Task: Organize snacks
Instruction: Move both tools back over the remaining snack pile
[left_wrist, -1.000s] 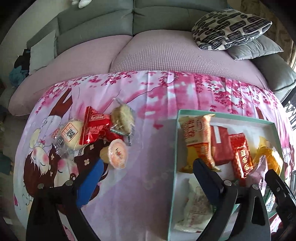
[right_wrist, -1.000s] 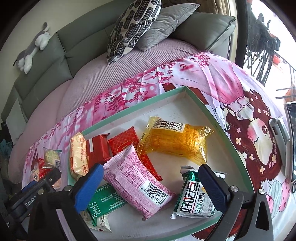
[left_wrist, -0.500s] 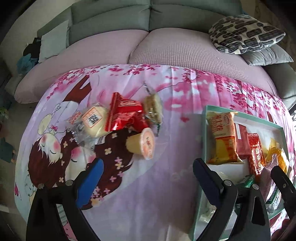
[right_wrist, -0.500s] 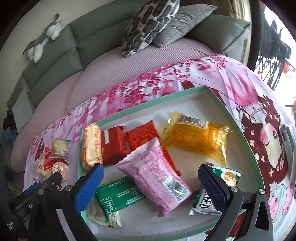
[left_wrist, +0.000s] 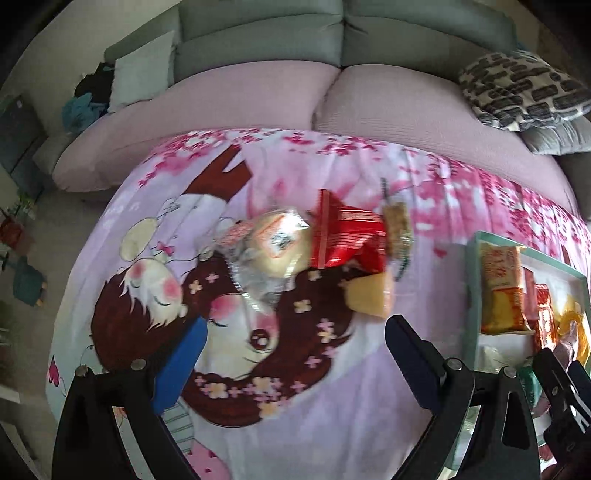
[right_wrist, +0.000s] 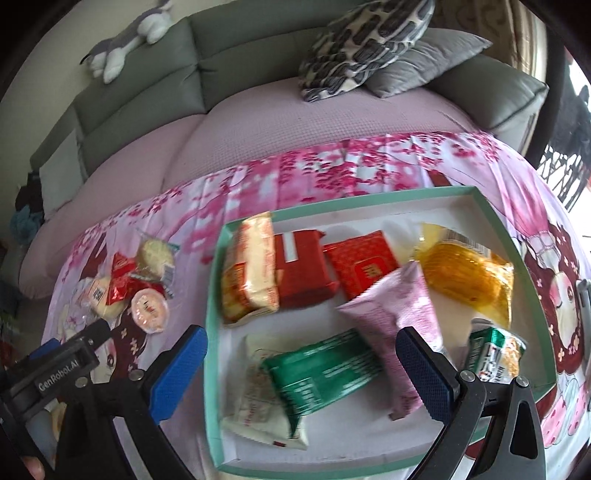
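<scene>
A green-rimmed white box (right_wrist: 491, 218) holds several snack packs: a yellow-orange pack (right_wrist: 253, 269), red packs (right_wrist: 301, 269), a pink pack (right_wrist: 399, 314), a green pack (right_wrist: 321, 369), an orange bag (right_wrist: 469, 280). Loose snacks lie on the pink cloth left of the box: a round bun (left_wrist: 277, 243), a red pack (left_wrist: 347, 236), a jelly cup (left_wrist: 369, 299), a wrapped cookie (left_wrist: 397, 225). My left gripper (left_wrist: 295, 365) is open and empty, just short of the loose snacks. My right gripper (right_wrist: 303, 373) is open and empty over the box's front part.
The box also shows at the right edge of the left wrist view (left_wrist: 471, 295). A grey sofa (right_wrist: 240, 55) with a patterned cushion (right_wrist: 365, 40) and a plush toy (right_wrist: 129, 37) stands behind the cloth-covered table (left_wrist: 332, 424).
My left gripper has swung left from the box toward the loose snacks. My right gripper has shifted left and closer over the box. Both stay open.
</scene>
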